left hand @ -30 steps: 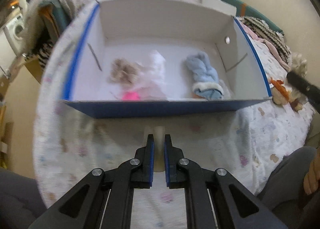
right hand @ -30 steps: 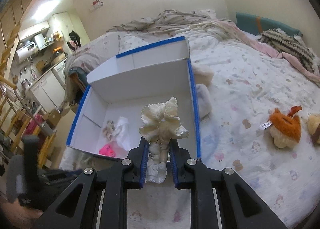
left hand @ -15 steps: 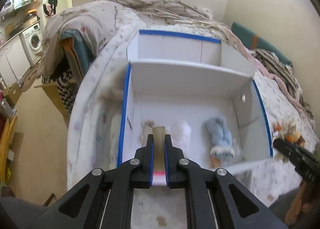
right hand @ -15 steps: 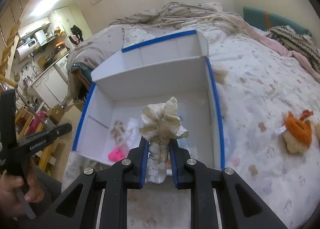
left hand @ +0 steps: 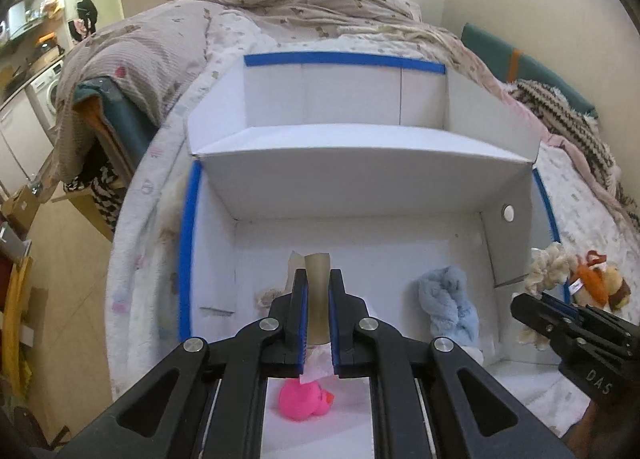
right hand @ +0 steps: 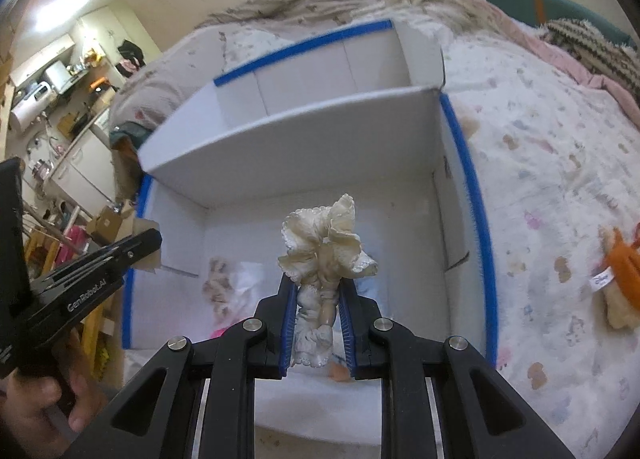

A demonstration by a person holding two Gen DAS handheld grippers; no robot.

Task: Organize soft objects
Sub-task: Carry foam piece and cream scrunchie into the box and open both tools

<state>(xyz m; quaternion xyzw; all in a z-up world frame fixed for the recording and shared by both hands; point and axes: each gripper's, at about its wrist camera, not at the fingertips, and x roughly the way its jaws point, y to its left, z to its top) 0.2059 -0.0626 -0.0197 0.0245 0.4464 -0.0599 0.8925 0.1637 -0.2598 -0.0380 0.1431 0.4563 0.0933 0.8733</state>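
Cream frilly cloth [right hand: 320,255] is sitting clamped between the blue pads of the right gripper [right hand: 318,323], low in the middle of the right wrist view, its ruffled top fanning out above the fingertips and a lacy end hanging below them. In the left wrist view the left gripper [left hand: 317,315] is filling the lower centre, its jaws standing close together with nothing caught between the pads; a beige tab of the tool itself is showing in the narrow gap.

Just past both tools, a white box with blue-taped edges [left hand: 186,259] is lying open on the bed. On its floor, at the bottom centre of the left wrist view, a bright pink soft toy [left hand: 304,403] is resting, partly hidden under the left gripper. To its right a light blue fluffy cloth [left hand: 450,307] is lying bunched up near the right wall of the box. A pale, blurred soft item [right hand: 218,287] is lying toward the left side of the box floor in the right wrist view; what it is cannot be told.

At the lower left of the right wrist view a hand [right hand: 36,403] is gripping the handle of the left tool. Outside the box, at the right edge of that view, an orange and cream plush toy [right hand: 622,279] is lying on the patterned bedspread [right hand: 560,199]. Farther back, a rumpled beige blanket [left hand: 320,3] is heaped at the top of the frame, and a striped knit item [left hand: 560,115] is lying at the upper right.
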